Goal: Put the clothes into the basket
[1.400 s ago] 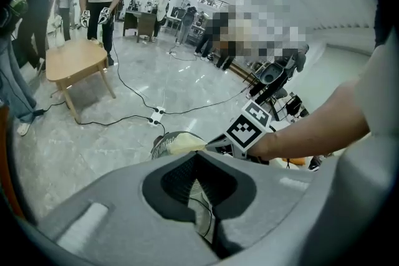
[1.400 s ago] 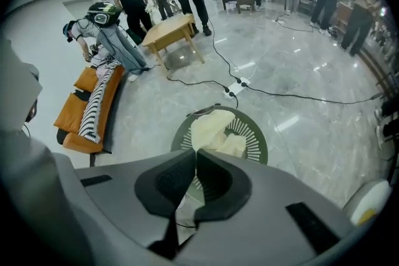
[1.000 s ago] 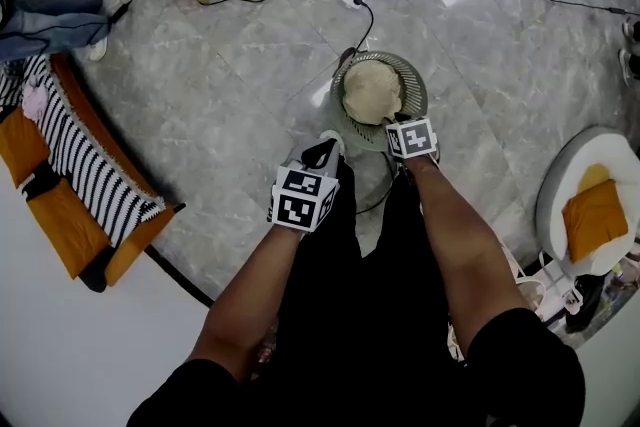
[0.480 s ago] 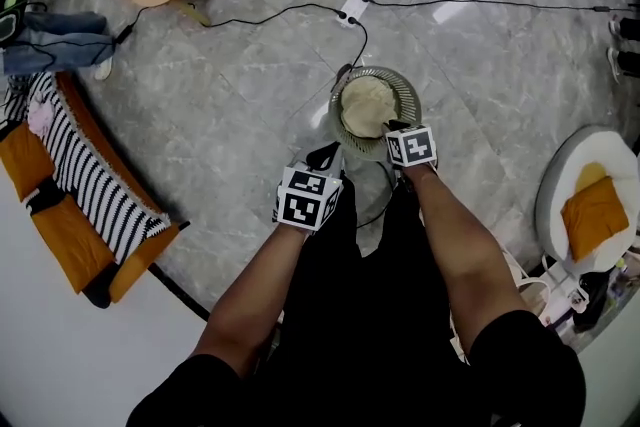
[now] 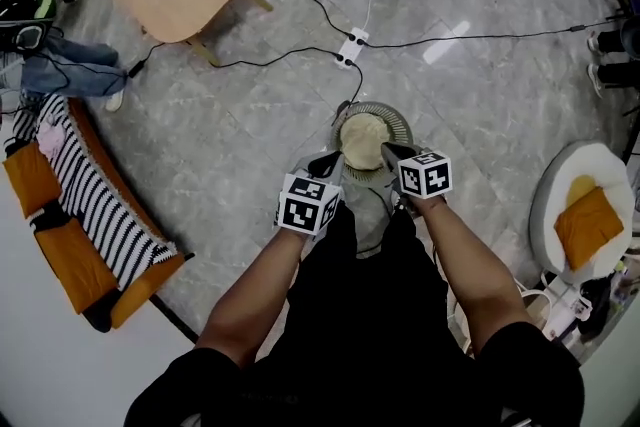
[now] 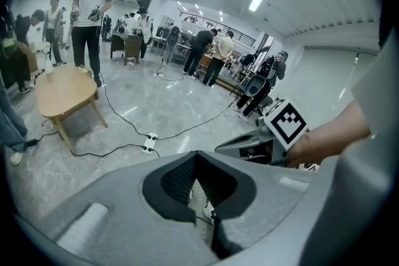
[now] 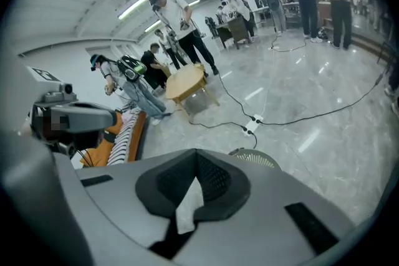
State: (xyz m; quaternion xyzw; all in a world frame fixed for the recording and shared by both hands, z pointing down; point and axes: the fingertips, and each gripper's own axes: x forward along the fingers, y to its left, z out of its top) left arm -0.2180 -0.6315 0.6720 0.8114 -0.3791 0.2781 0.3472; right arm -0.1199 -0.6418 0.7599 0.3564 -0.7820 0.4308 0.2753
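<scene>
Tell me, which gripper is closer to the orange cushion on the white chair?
Right. The right gripper is at the basket's rim, on the side toward the orange cushion. The left gripper is farther away, at the basket's opposite side.

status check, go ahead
Left claw shut, empty. Right claw shut, empty. Both at the basket's near rim. Cream clothes inside the basket. Power strip on floor beyond, not blocking.
</scene>
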